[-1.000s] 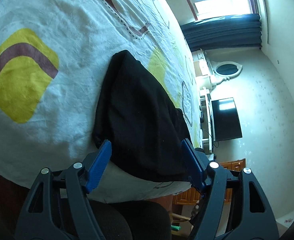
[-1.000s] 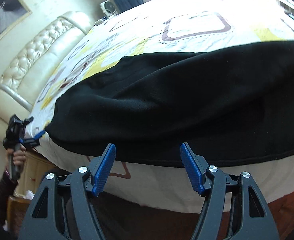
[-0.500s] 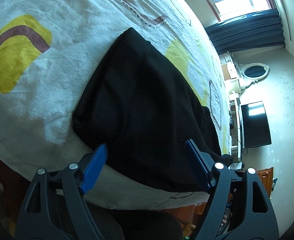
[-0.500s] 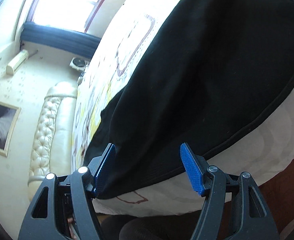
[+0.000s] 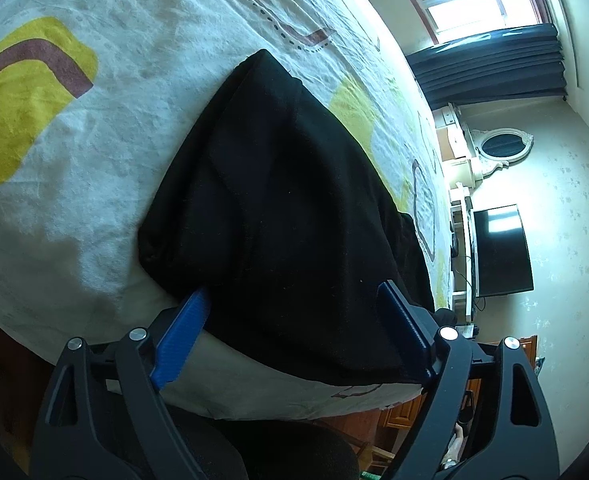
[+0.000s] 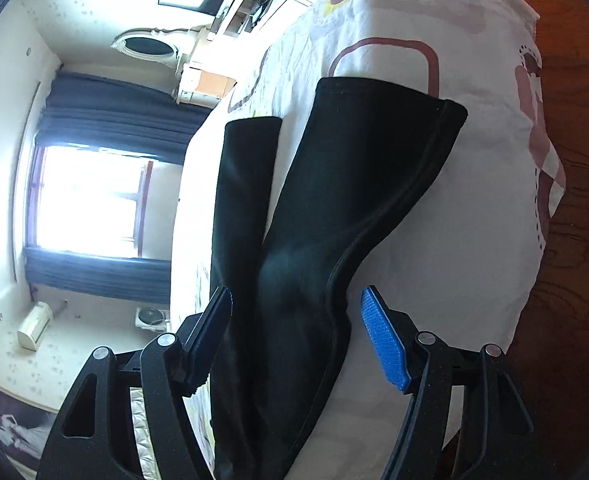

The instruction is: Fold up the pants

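Observation:
Black pants (image 5: 278, 200) lie flat on a bed with a white sheet (image 5: 94, 140) printed with yellow and brown shapes. In the left wrist view one end of them reaches the bed's near edge. My left gripper (image 5: 294, 332) hovers over that end; its jaws are opening, with cloth between the blue pads but not pressed. In the right wrist view, which is rolled sideways, the pants (image 6: 334, 220) run away from me as two legs with separate hems. My right gripper (image 6: 298, 336) straddles the cloth with its fingers apart, gripping nothing.
The sheet (image 6: 474, 200) hangs over the bed edge above a dark wooden floor (image 6: 566, 240). A bright window with dark curtains (image 5: 490, 64), an oval-mirror dresser (image 5: 498, 148) and a black TV (image 5: 502, 252) stand beyond the bed. A dark chair seat (image 5: 278, 452) lies under the left gripper.
The left jaws have spread wider and the pants fill more of that view. The right gripper swept along the bed edge and rolled, from facing the pants' side to looking along the legs.

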